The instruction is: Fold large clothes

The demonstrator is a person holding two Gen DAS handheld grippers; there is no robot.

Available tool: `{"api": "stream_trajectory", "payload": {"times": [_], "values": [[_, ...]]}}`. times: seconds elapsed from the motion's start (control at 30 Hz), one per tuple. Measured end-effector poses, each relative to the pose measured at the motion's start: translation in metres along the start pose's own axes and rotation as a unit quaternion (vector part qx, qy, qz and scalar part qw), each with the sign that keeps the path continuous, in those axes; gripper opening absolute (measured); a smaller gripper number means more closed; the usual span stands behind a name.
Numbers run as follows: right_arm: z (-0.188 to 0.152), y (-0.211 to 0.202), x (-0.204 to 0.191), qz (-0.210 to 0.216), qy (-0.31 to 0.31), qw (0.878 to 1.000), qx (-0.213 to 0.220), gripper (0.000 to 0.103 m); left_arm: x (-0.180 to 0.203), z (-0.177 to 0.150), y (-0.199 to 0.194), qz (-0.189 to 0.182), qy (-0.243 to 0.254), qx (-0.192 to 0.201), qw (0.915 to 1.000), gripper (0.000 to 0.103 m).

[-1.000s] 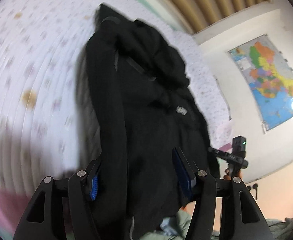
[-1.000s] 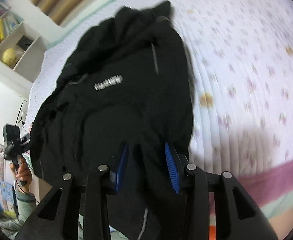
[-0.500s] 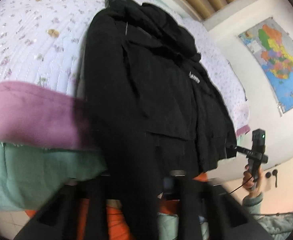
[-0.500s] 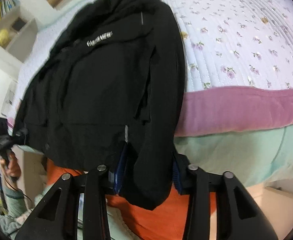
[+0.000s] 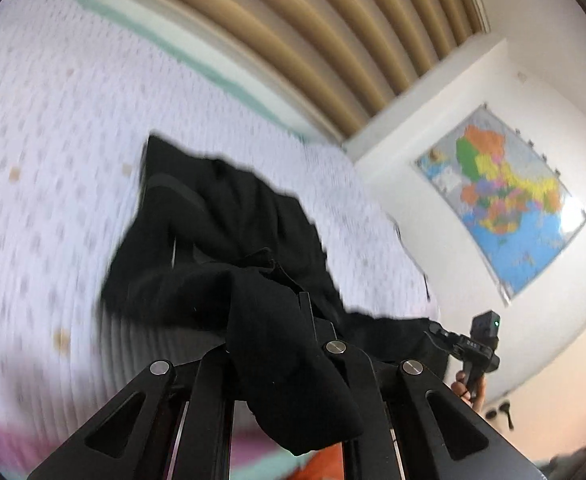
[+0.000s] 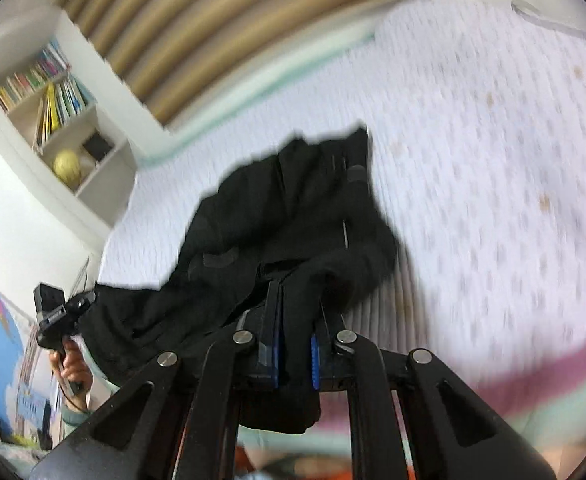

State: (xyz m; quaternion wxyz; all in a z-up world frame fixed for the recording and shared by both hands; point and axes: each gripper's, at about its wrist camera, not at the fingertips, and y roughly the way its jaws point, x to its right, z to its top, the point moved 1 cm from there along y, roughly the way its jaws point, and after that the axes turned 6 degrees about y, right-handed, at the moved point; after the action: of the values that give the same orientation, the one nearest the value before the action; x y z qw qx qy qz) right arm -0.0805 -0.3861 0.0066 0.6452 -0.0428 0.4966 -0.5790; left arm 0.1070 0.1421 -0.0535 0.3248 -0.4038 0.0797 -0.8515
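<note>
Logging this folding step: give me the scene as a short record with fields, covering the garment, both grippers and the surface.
garment: black jacket, near end lifted, far end lying on the bed
left gripper: shut on the jacket's hem, cloth draped over its fingers; jaws have just been closing
right gripper: shut on the jacket's hem, cloth pinched between blue pads; jaws just closed
surface: bed with floral quilt
background: wall map, bookshelf
image quality: motion blur in both views
</note>
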Motion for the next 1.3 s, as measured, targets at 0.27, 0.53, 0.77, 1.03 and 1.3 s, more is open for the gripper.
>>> {"api": "stream_trajectory", "payload": {"times": [0.27, 0.53, 0.77, 1.03, 1.3], "values": [[0.114, 0.107, -0.008, -0.03, 0.012, 0.999, 0.038, 0.015, -0.034, 0.105, 0.085, 0.089, 0.013, 0.029, 0.9955, 0.015], [0.144, 0.252, 0.042, -0.129, 0.029, 0.991, -0.014, 0.015, -0.113, 0.127, 0.207, 0.193, 0.005, -0.027, 0.9809, 0.016], [0.121, 0.314, 0.087, -0.143, 0.053, 0.987, -0.047, 0.015, -0.165, 0.109, 0.256, 0.195, -0.024, -0.07, 0.9779, 0.018], [0.129, 0.254, 0.077, -0.044, 0.054, 0.997, -0.033, 0.045, -0.117, 0.114, 0.208, 0.16, 0.06, -0.062, 0.9834, 0.039], [0.135, 0.203, 0.055, -0.047, -0.012, 0.999, 0.018, 0.09, -0.091, 0.122, 0.127, 0.004, 0.056, -0.026, 0.9981, 0.079]]}}
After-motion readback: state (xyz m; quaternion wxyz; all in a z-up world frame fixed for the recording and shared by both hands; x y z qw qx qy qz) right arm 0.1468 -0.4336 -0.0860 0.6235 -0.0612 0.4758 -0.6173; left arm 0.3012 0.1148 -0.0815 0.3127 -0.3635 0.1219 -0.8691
